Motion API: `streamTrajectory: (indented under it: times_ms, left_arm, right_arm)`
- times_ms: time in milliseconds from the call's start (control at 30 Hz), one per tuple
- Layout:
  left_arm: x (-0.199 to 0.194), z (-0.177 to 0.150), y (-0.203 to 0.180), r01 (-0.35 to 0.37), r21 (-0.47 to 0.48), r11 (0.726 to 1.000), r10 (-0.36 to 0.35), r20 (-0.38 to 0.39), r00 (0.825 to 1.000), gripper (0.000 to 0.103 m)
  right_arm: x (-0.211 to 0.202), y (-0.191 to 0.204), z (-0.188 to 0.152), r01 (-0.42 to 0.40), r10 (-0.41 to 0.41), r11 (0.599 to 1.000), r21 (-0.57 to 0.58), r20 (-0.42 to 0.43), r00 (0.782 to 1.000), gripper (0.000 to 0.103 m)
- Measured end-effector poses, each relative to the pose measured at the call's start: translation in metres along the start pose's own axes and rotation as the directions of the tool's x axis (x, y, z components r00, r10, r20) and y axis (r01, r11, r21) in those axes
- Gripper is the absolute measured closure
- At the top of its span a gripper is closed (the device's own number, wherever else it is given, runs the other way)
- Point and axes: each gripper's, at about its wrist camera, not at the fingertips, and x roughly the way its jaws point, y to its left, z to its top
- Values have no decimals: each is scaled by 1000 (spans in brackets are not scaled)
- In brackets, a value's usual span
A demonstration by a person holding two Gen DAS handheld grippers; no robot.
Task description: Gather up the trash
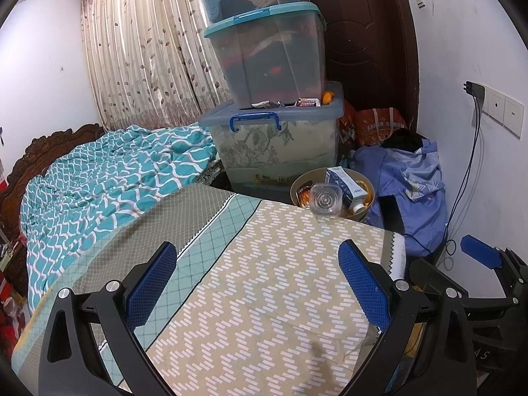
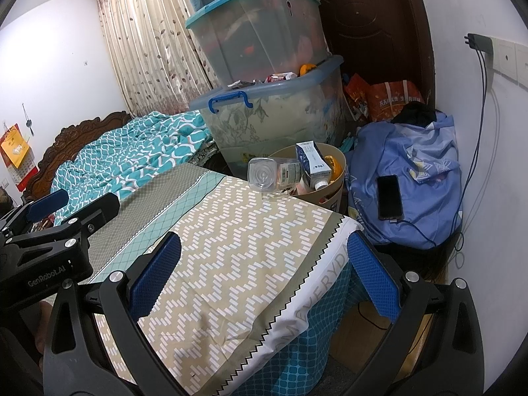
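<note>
Since it looks clear, empty and thin-walled, the bottle [image 2: 269, 174] should be light, smooth and easy to dent, so I would take it across the ribbed body rather than at the slick base that faces both cameras. It lies on its side at the far edge of the desk [image 2: 231, 247], its neck end reaching over the rim of the bin [image 2: 340, 165], at about 12 o'clock in the right view and 1 o'clock in the left. Inside the bin, a milk carton [image 2: 312, 158] and orange wrappers are packed tight, so the bottle may roll or tip if nudged. Beyond, at 3 o'clock of the bin, a phone [image 2: 390, 196] rests on a blue bag [image 2: 422, 178]; stacked boxes [image 1: 267, 52] rise behind. Both tools hover low over the near desk, well apart from the bottle: the left hand-held gripper [image 1: 260, 290] stands wide and empty, and the right hand-held gripper [image 2: 267, 280] likewise wide, level, aimed forward.
</note>
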Motion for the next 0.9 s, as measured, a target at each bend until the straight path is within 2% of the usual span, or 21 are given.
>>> streamTrajectory:
  times_ms: [900]
  left_arm:
    - [1, 0, 1, 0, 3, 1000, 0, -5, 1000, 8]
  right_arm:
    - [1, 0, 1, 0, 0, 1000, -1, 1, 1000, 3]
